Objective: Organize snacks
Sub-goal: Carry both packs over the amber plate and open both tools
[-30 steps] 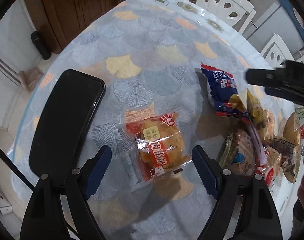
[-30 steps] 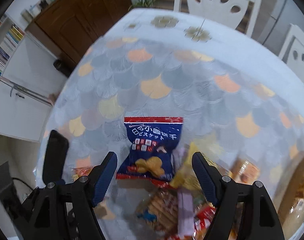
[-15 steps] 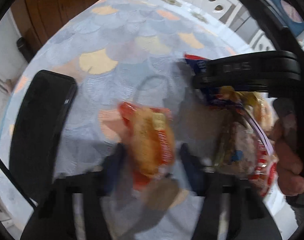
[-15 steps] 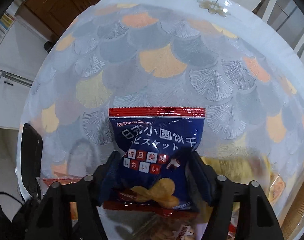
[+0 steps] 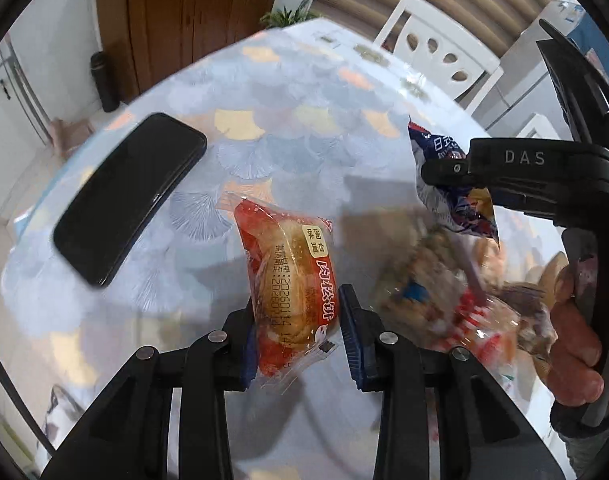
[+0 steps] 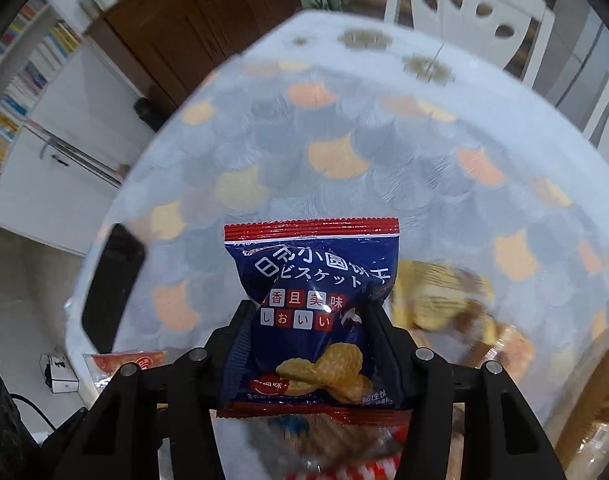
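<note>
The left gripper (image 5: pixel 296 316) is pinching a red bread packet (image 5: pixel 290 288) between its two fingers and holds it above the desk (image 5: pixel 304 128), standing on its edge. The right gripper (image 6: pixel 308 336) is closed around a blue biscuit bag (image 6: pixel 312 312), which stands upright between the fingers with its red sealed strip on top. This bag is also lifted from the desk. In the left wrist view, the right gripper with the blue bag is seen at the right side, above a pile of other snacks (image 5: pixel 464 292) which looks blurred. A black phone (image 5: pixel 128 196) lies flat on the desk, to the left of the red packet and well apart from it. The desk has a cloth with a fan pattern. A white chair (image 6: pixel 468 4) stands at the far side.
</note>
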The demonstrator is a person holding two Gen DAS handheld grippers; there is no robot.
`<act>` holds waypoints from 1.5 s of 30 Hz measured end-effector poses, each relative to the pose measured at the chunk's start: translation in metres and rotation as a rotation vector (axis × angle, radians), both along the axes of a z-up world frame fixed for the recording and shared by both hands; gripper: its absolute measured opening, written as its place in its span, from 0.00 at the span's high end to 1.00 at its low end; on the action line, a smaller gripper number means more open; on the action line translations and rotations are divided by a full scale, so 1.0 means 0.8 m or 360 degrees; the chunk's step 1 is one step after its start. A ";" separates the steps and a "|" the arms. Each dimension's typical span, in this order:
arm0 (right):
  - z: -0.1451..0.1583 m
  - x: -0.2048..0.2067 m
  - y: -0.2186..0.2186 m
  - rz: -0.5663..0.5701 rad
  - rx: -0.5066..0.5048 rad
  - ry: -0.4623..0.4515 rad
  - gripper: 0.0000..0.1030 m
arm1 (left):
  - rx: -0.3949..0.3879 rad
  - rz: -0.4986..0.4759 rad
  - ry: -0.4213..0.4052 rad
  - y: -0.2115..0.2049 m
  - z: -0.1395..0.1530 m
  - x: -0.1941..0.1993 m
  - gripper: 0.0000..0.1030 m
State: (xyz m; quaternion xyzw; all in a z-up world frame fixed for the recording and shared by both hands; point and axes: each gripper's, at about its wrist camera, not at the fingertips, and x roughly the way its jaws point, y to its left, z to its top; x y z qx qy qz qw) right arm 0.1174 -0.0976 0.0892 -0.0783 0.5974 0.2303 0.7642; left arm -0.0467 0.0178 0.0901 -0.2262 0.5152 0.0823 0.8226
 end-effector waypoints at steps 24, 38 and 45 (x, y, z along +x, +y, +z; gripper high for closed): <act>0.082 -0.057 -0.139 -0.0096 0.0168 -0.0047 0.48 | 0.0314 -0.0133 -0.0086 -0.144 0.090 -0.035 0.69; 0.134 -0.051 -0.362 -0.0751 0.0316 -0.0143 0.49 | 0.0027 -0.0619 -0.0264 -0.247 0.139 0.075 0.69; 0.148 -0.071 -0.524 -0.1295 0.0191 -0.0226 0.48 | -0.0054 -0.1014 -0.0299 -0.360 0.148 0.122 0.69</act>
